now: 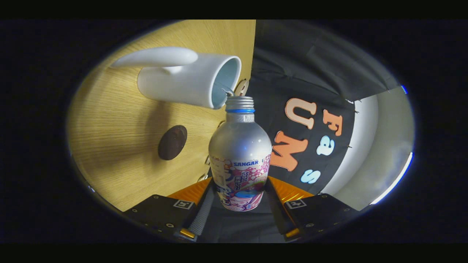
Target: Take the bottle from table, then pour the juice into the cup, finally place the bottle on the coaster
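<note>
— Which step am I on?

— I think it is the pouring step. My tongs (239,204) are clamped on the silver metal bottle with the pink and blue label (239,157), one finger on each side of its lower half. The whole view is turned sideways, so I am tipping the bottle over.

— Where is the bottle's mouth?

— The open mouth sits right at the rim of the white mug with the big handle (186,78), which stands on the light wooden counter (113,124). The cap is off. I cannot see any juice coming out.

— What do I do next?

— I think I tip a bit more and keep the mouth over the mug, so nothing spills on the counter. Then I stand the bottle up again.

— And after that?

— The small dark brown round coaster (172,142) lies on the counter near the mug, off to the side of the bottle. It is bare. The bottle goes there last.
</note>
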`<control>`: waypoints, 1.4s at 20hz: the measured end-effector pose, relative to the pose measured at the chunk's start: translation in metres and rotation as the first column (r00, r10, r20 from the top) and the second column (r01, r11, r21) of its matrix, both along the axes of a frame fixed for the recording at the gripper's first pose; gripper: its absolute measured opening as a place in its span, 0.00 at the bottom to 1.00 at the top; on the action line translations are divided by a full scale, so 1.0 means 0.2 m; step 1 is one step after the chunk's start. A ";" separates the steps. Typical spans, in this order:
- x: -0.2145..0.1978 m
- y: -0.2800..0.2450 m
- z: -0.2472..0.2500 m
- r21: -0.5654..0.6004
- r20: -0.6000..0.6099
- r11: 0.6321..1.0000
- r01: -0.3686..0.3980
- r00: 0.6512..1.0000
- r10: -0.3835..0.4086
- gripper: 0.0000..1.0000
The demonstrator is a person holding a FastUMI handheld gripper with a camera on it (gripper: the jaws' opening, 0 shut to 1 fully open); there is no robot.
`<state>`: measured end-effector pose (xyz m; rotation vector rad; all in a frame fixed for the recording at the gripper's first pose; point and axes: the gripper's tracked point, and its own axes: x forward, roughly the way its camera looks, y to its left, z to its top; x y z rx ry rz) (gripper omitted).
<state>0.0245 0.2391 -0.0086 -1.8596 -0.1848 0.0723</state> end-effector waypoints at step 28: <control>0.01 0.02 0.08 -0.089 0.072 0.996 -0.015 0.997 0.021 0.76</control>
